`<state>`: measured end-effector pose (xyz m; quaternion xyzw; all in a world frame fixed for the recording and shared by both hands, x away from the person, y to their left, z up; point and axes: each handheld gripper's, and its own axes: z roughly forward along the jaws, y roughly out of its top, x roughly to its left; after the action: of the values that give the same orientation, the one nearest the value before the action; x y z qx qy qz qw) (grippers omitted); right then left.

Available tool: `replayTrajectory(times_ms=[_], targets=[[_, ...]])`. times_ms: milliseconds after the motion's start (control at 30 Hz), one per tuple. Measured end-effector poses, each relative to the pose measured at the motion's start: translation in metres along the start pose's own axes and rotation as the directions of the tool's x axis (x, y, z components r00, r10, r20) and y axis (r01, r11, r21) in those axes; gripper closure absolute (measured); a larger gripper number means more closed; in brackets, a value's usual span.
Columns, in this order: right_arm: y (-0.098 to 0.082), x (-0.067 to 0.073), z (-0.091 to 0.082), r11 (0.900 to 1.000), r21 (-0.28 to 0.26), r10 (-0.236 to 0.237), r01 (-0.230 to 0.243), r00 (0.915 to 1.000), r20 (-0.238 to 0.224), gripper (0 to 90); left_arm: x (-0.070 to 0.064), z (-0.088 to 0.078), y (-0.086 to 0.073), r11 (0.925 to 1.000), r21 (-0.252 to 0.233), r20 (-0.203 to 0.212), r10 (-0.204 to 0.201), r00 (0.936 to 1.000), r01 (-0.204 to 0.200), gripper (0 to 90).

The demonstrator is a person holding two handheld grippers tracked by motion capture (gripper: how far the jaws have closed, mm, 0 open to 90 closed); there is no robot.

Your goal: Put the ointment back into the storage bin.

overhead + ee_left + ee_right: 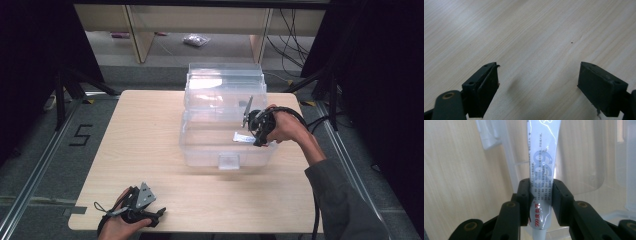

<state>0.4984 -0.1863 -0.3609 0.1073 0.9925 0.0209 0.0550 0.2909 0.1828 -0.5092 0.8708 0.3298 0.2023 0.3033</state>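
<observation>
A clear plastic box [192, 135] with its lid tipped back stands at the middle of the wooden table [145, 130]. My right gripper [252, 135] reaches over the box's right wall, shut on a white ointment tube [541, 177] with blue print and red lettering; the tube [244, 137] hangs inside the box. In the right gripper view the pads [525, 200] press the tube's sides near its cap end. My left gripper [159, 214] rests at the table's near left edge, open, with bare wood between its fingers [485, 85].
The box's front latch [229, 161] faces the person. Black tripod legs [67, 85] stand left of the table and cables [292, 30] run on the floor beyond it. A small clear bag [196, 40] lies on the floor at the back.
</observation>
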Motion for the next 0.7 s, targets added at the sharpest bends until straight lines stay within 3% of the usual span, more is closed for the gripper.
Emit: replayTrajectory(times_ms=[67,133,200,233,267,400,533,567,700], targets=[[0.000,-0.001,0.002,1.000,0.007,0.011,-0.011,0.9999,-0.006,70.3,0.000,0.000,0.000,1.0000,0.000,0.000,-0.001,1.0000,0.001,16.3],[0.000,-0.004,0.006,1.000,0.001,-0.011,0.011,0.9999,-0.013,70.3,0.000,0.000,0.000,1.0000,0.002,0.001,0.001,1.0000,-0.001,16.3],[0.000,-0.005,0.008,1.000,0.004,0.007,-0.007,0.9999,-0.015,70.3,0.000,0.000,0.000,1.0000,0.000,0.002,0.000,1.0000,0.000,16.3],[-0.001,-0.007,0.011,1.000,0.001,-0.019,0.019,0.9996,-0.021,70.3,0.000,0.000,0.000,1.0000,0.000,0.002,-0.002,1.0000,0.002,16.3],[-0.001,-0.007,0.012,1.000,0.007,0.004,-0.003,0.9997,-0.024,70.3,0.000,0.000,0.000,1.0000,0.000,0.002,-0.002,1.0000,0.002,16.3],[-0.001,-0.010,0.020,1.000,0.013,-0.024,0.025,0.9989,-0.040,70.3,0.001,0.000,0.000,1.0000,0.009,0.010,0.003,0.9999,-0.004,16.3],[-0.001,-0.011,0.025,0.999,0.035,-0.002,0.003,0.9992,-0.039,70.3,0.001,0.000,0.000,1.0000,0.009,0.012,0.000,0.9999,0.000,16.3],[-0.001,-0.013,0.028,0.999,0.019,-0.028,0.029,0.9986,-0.044,70.3,0.001,0.000,0.000,1.0000,0.009,0.012,0.000,0.9999,0.000,16.3],[-0.001,-0.014,0.030,0.999,0.048,-0.003,0.005,0.9987,-0.051,70.3,0.001,0.000,0.000,1.0000,0.009,0.013,0.002,0.9999,-0.002,16.3]])
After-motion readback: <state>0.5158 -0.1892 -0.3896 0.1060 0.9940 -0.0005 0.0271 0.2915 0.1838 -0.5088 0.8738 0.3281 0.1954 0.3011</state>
